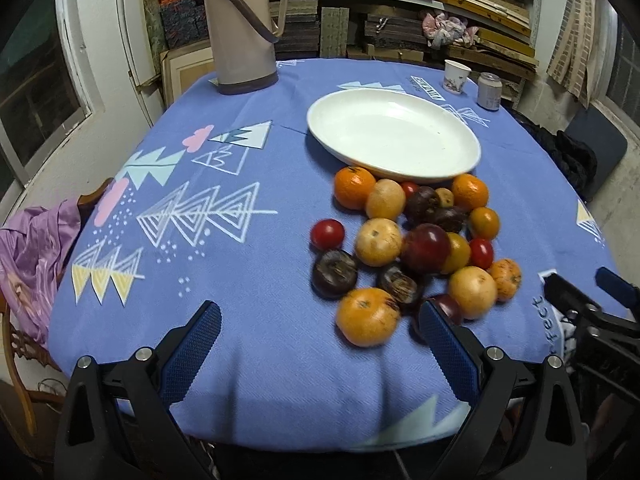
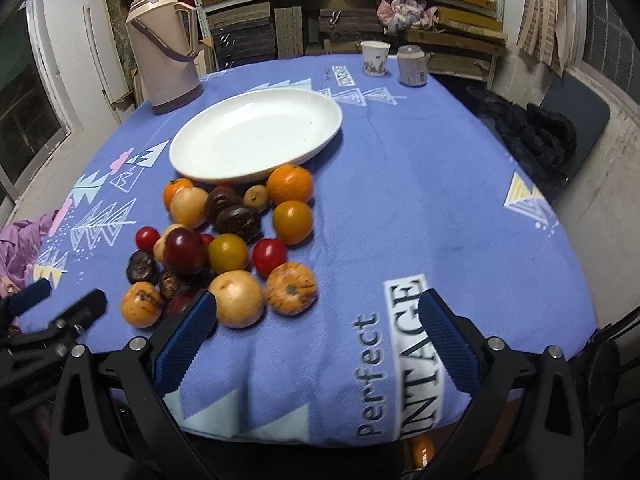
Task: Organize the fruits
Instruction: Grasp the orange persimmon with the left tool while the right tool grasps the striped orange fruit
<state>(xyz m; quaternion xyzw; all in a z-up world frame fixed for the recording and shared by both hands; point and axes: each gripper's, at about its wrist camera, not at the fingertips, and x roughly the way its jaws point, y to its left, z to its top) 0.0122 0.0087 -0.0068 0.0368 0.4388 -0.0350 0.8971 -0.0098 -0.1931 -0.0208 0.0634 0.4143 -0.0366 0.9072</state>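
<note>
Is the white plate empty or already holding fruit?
Empty. The white plate shows only bare surface in both views; all the fruit lies on the tablecloth beside it.

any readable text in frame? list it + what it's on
"perfect" – printed on the blue tablecloth, near edge.
"NTAGE" – white panel beside it on the cloth; its start is hidden by the fold.
Small label printed on the cloth near the paper cup: too blurred.
Can label: unreadable.

The table (image 1: 248, 360) wears a blue patterned cloth. On it sit a white plate (image 1: 394, 136), a heap of fruits (image 1: 412, 248) just before it, a tall thermos (image 1: 240, 28), a paper cup (image 1: 456, 76) and a can (image 1: 489, 91).
</note>
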